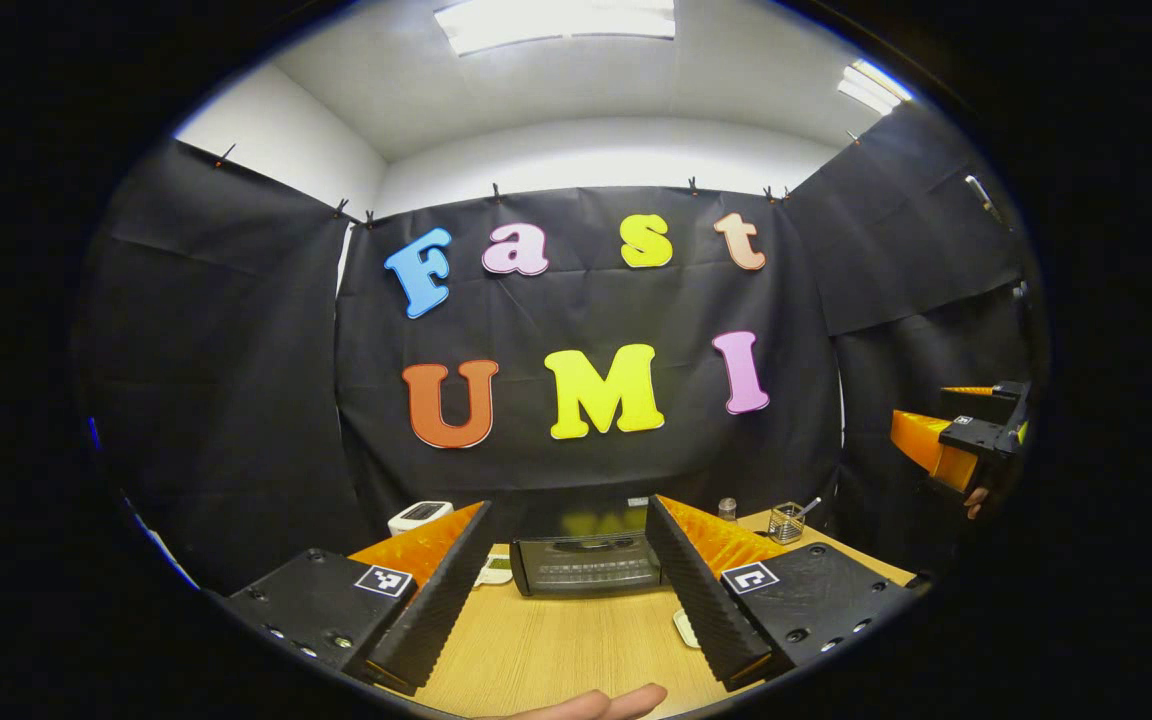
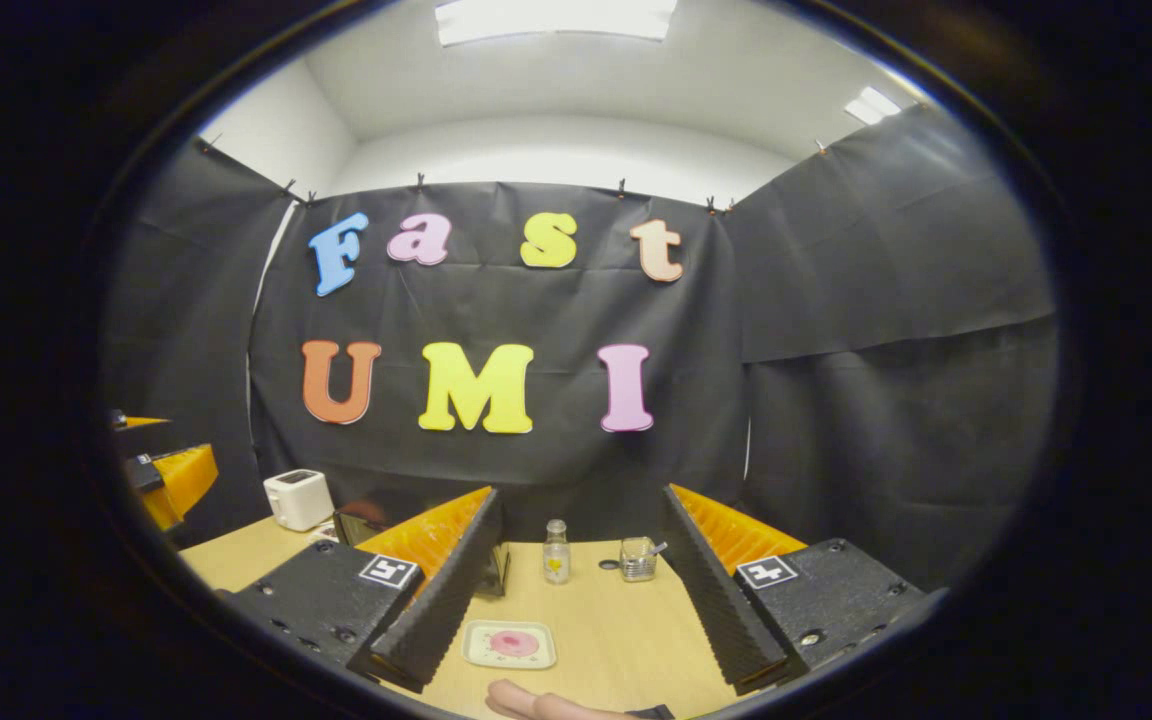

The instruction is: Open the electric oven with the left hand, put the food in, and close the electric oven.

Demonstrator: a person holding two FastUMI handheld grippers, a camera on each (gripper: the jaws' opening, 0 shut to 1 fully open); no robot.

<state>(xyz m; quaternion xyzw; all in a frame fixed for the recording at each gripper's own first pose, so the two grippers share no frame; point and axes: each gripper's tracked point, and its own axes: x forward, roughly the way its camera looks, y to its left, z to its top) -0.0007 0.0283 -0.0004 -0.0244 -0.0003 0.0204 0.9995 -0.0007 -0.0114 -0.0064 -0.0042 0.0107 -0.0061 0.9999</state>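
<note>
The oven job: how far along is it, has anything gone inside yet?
Nothing looks done yet. The electric oven sits at the back of the table with its door closed. The food lies on its small plate on the table, untouched. The left gripper faces the oven, open and empty; the right gripper is open above the plate. Opening, loading and closing all remain.

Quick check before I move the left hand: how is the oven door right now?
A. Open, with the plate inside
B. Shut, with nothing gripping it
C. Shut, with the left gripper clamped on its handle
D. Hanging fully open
B: in the left gripper view the oven stands closed on the table, with the open left gripper short of it.
</note>
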